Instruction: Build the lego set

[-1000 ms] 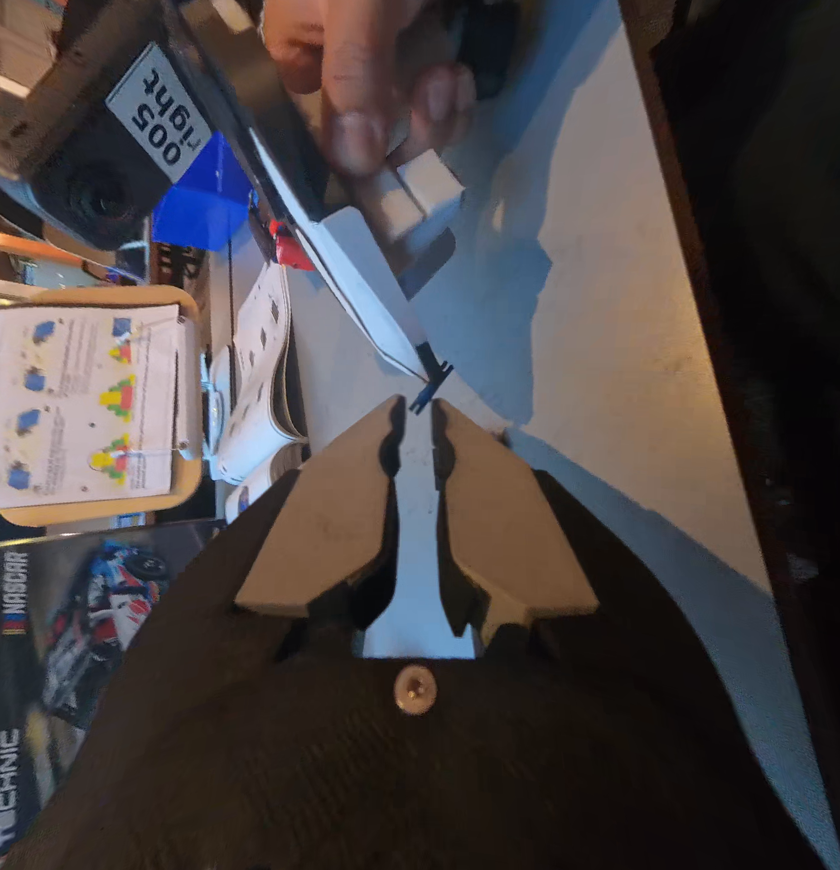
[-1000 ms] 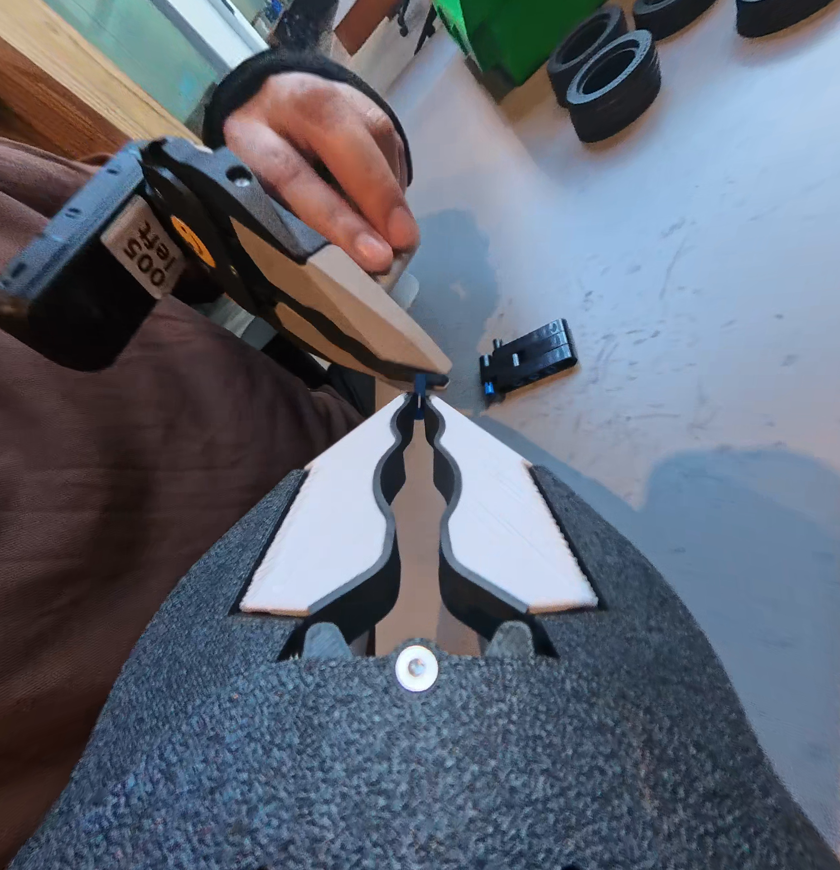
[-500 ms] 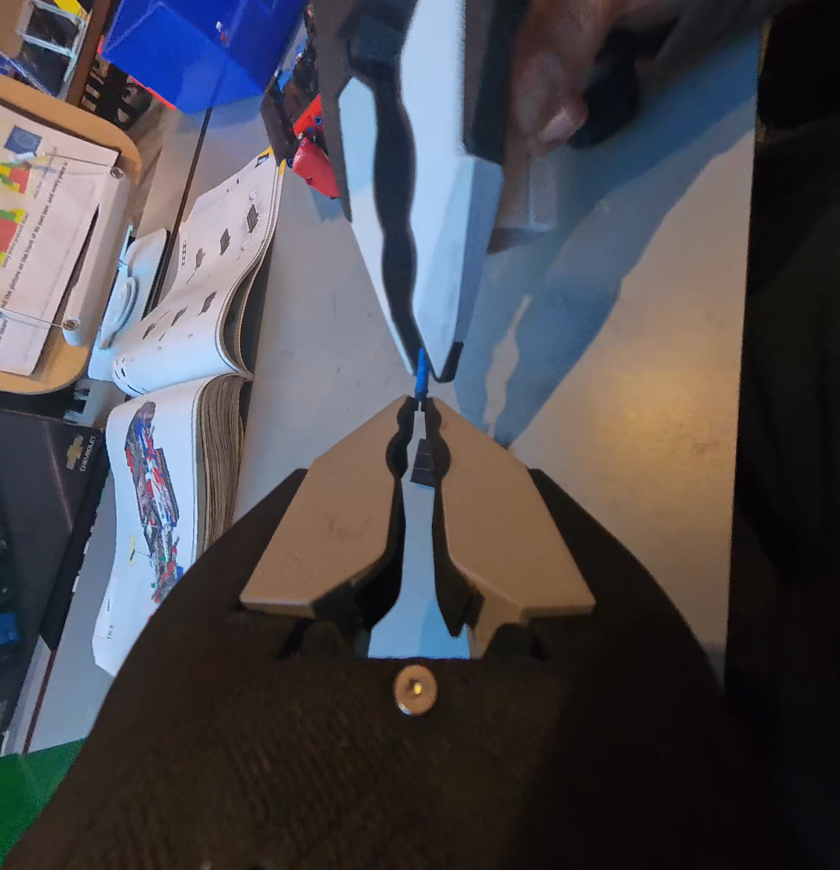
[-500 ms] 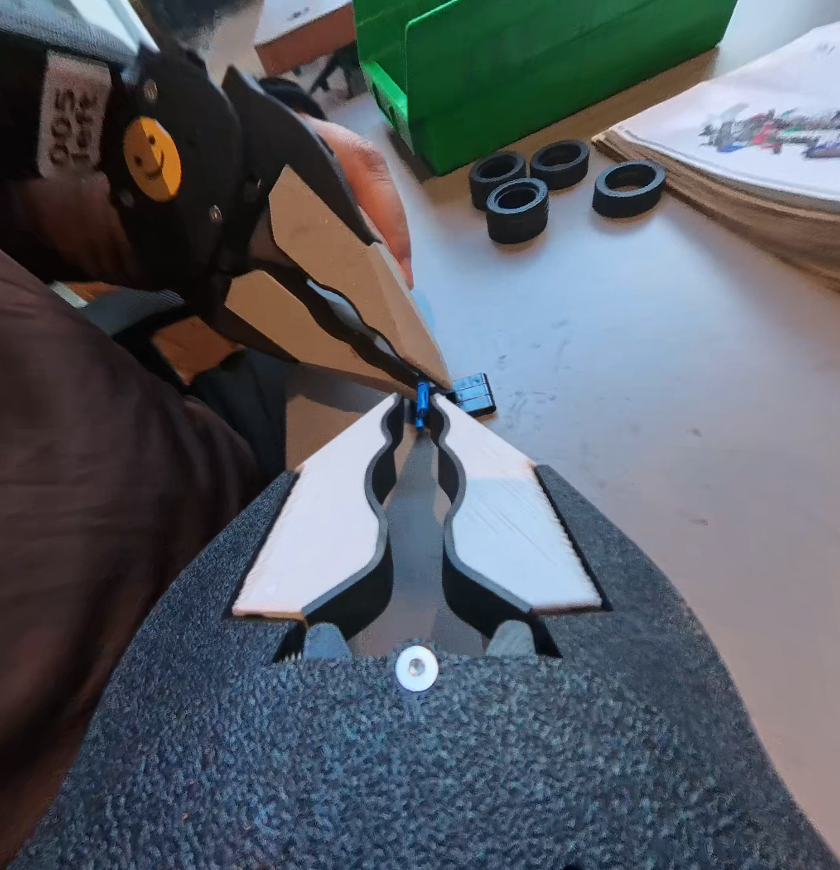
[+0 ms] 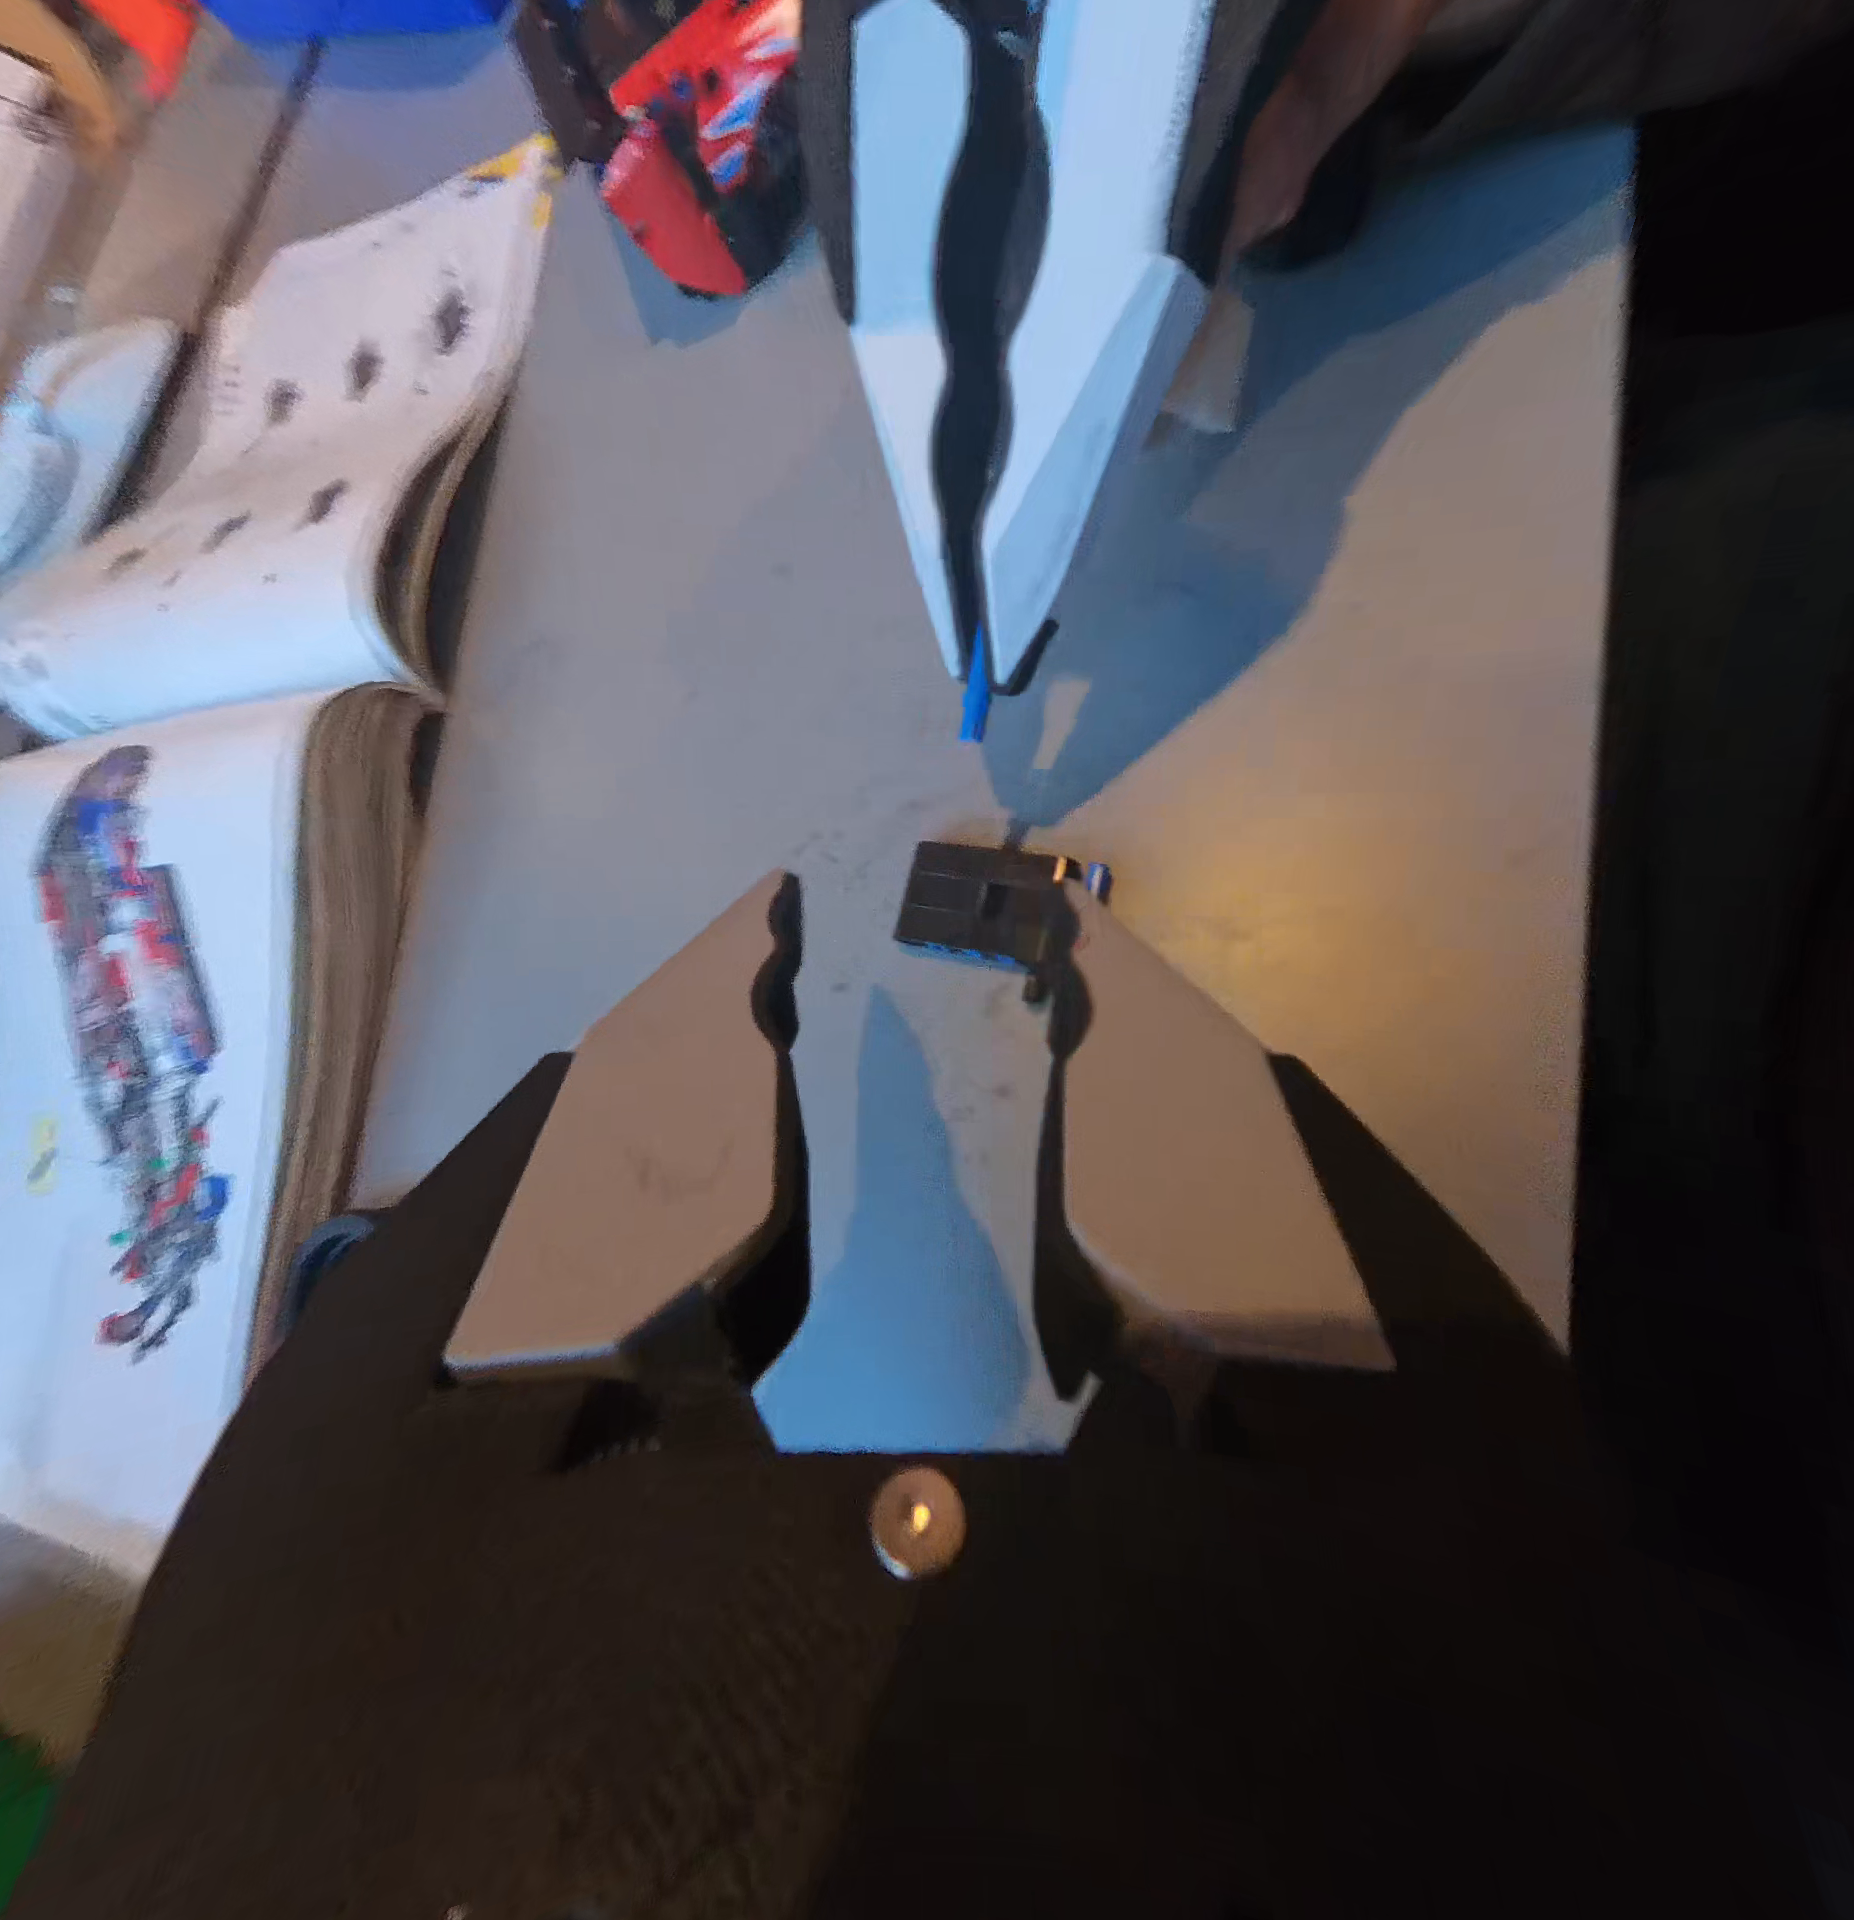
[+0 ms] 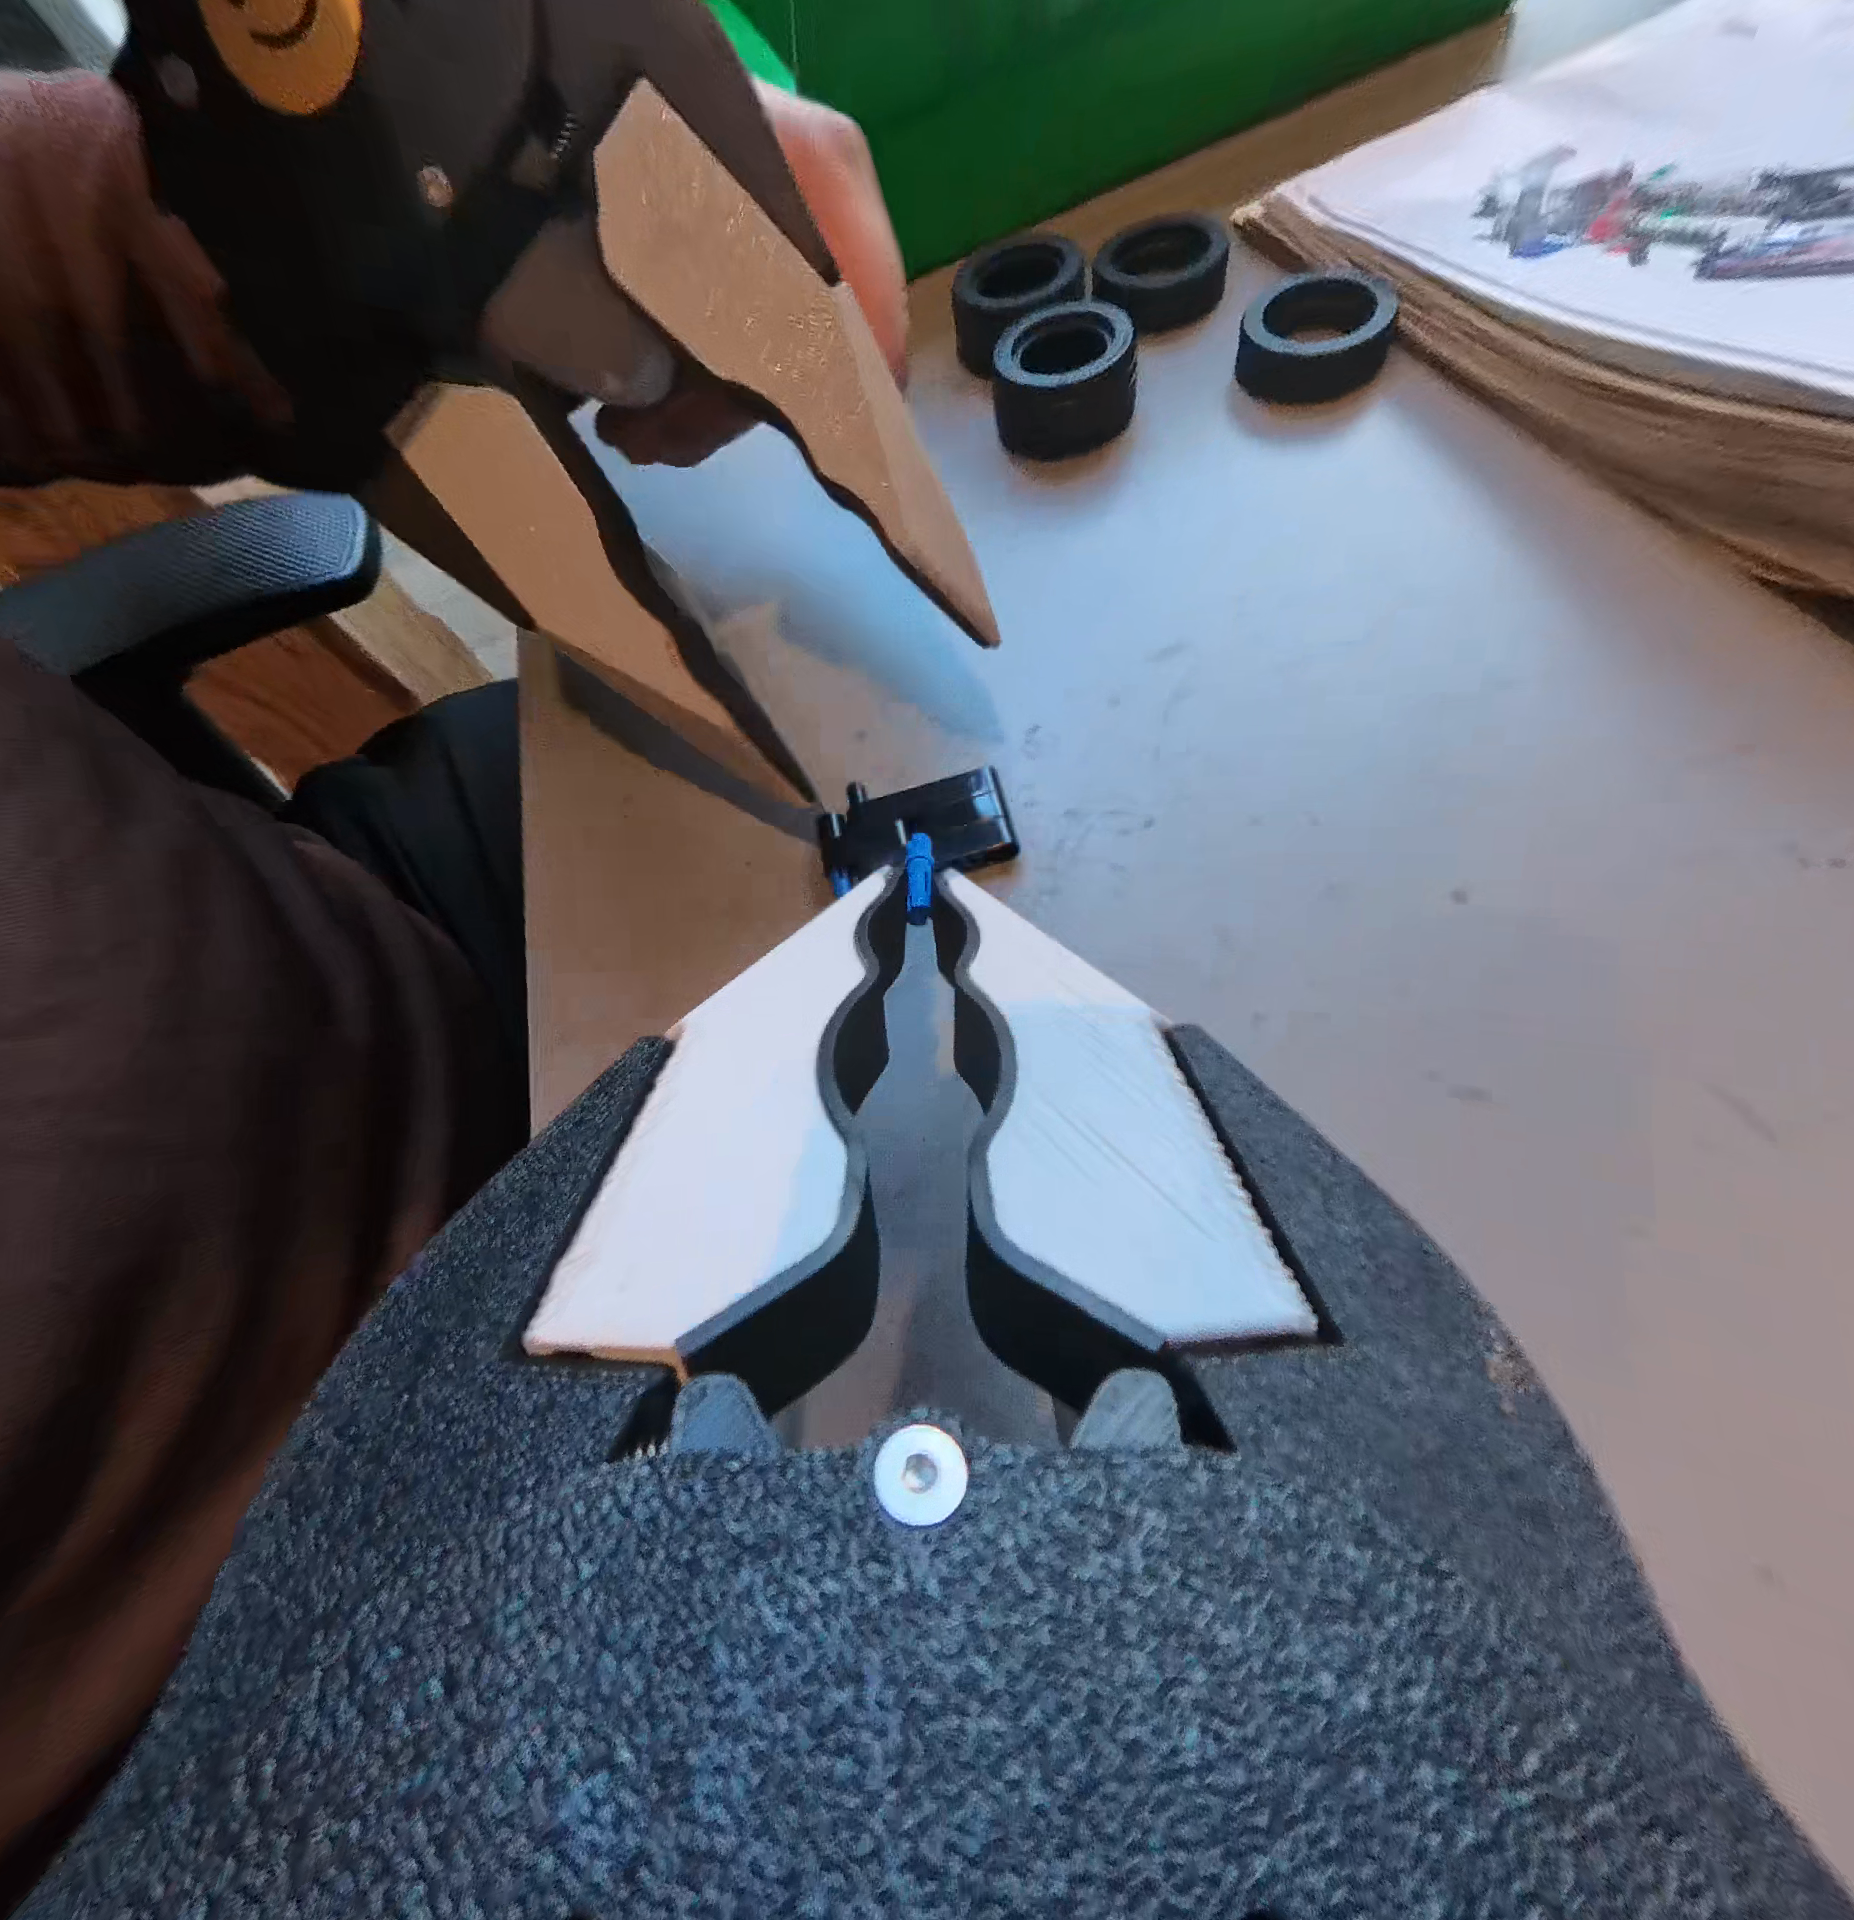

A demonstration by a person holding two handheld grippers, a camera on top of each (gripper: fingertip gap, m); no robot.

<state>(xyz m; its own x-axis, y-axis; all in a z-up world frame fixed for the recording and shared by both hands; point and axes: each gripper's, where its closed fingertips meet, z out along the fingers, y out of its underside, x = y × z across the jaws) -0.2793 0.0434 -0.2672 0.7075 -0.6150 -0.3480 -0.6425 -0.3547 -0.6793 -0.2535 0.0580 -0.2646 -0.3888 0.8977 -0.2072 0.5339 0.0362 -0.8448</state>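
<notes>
Right hand-held gripper [image 6: 915,891]: tips pressed together on a small blue pin [image 6: 917,871], about half its length sticking out past the tips. Left hand-held gripper [image 5: 918,935]: spread wide, holding nothing, one fingertip right at the end of the black lego block [image 5: 977,902].

Black block lying flat on the counter [image 6: 1422,831], near its front edge, just ahead of the blue pin and below it. Pin not yet in the block.

Step in hand, as judged: seat the pin in a hole of the block. To do well:
- Close left on the block first, across its short sides, to stop sliding on the smooth counter.
- Line the pin axis up with the hole before pushing; a slanted push likely to twist the pin out of the pinch.
- Push straight, short stroke, grip kept firm until seated.

View differences:
- Left wrist view only: red-and-black partial model [image 5: 694,145] at the far end, second blue peg at the block's end [image 5: 1099,879]. Some blur.
- Right wrist view only: four black tyres [image 6: 1068,379], green bin [image 6: 1058,94], chair armrest [image 6: 196,571], person's brown sleeve [image 6: 206,1039].
- Both: open instruction booklet [image 5: 154,987].
</notes>
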